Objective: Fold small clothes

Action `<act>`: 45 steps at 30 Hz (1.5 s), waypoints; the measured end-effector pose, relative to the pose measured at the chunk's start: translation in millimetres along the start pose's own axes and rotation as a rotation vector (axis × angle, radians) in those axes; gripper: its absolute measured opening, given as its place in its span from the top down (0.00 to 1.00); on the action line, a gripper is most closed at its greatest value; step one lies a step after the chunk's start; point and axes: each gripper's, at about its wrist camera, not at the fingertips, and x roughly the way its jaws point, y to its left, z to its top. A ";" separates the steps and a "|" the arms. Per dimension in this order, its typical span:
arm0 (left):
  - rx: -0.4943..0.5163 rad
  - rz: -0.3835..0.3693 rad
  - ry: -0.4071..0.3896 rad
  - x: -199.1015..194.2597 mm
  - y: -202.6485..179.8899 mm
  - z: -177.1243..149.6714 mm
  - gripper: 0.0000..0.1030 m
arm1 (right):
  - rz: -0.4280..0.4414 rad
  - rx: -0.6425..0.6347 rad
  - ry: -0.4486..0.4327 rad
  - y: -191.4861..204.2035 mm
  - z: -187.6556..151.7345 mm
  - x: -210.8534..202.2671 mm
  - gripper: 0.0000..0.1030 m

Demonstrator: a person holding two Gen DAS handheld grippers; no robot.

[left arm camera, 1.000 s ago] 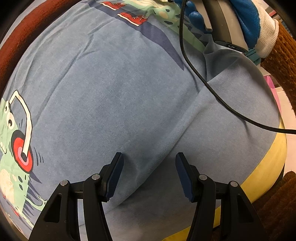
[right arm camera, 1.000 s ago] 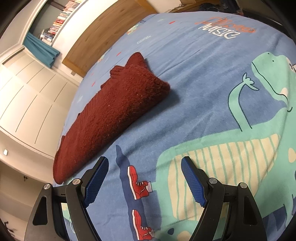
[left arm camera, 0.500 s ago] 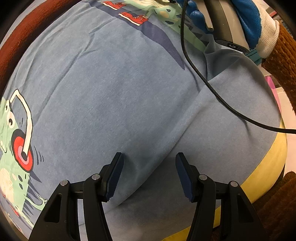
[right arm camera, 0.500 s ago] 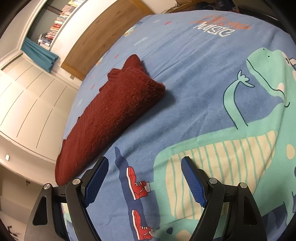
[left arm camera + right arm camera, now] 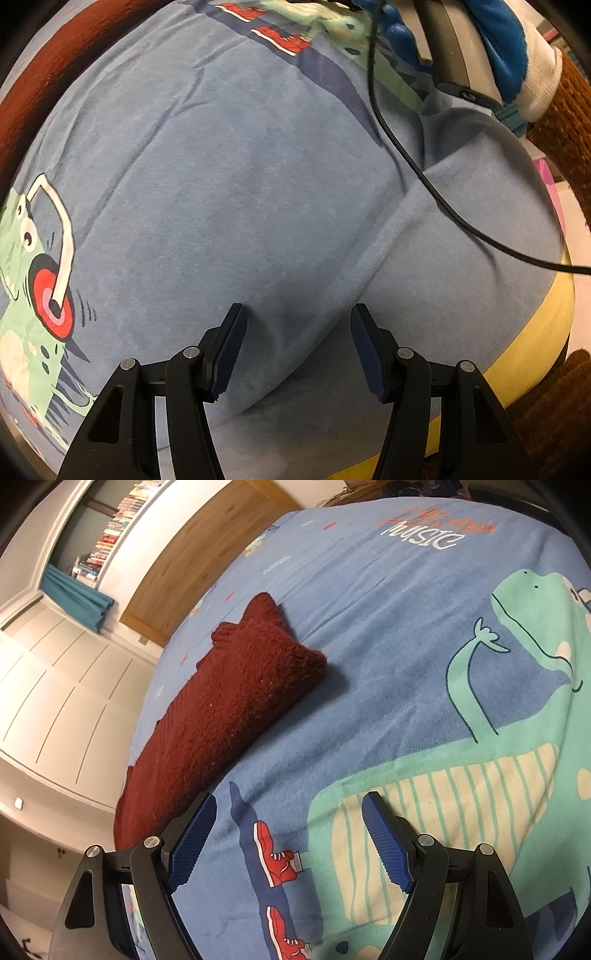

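Note:
A pale blue garment point(image 5: 443, 295) with a yellow band point(image 5: 532, 343) along its edge lies spread on the dinosaur-print bedsheet point(image 5: 369, 627). A raised fold runs diagonally across it. My left gripper point(image 5: 295, 308) points straight down over that fold, open, with one finger on each side of the ridge and neither pad pressing. My right gripper point(image 5: 289, 795) is open and holds nothing, low over the sheet's red-shoe print point(image 5: 280, 853). A dark red knit sweater point(image 5: 229, 709) lies folded on the bed, left of the right gripper. Where the garment ends against the similar blue sheet is hard to tell.
In the left wrist view a blue-gloved hand point(image 5: 498, 40) with a brown knit sleeve point(image 5: 565, 110) holds the other gripper's handle at the top right. A black cable point(image 5: 406, 158) trails across the garment. Wooden headboard point(image 5: 207, 554), white panelled wall and bookshelf point(image 5: 110, 531) stand beyond the bed.

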 end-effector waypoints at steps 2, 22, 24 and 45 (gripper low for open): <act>-0.038 0.008 -0.011 -5.5 10.4 3.0 0.49 | 0.002 0.007 -0.004 -0.8 1.3 1.0 0.20; -0.387 0.066 -0.167 -78.4 124.0 9.2 0.49 | 0.150 0.193 -0.093 5.5 48.2 39.5 0.13; -0.431 0.069 -0.186 -88.7 140.3 5.2 0.49 | 0.165 0.217 -0.107 6.0 54.4 45.8 0.13; -0.899 0.050 -0.408 -188.7 258.2 -100.3 0.49 | 0.181 0.397 -0.141 16.9 88.5 73.7 0.77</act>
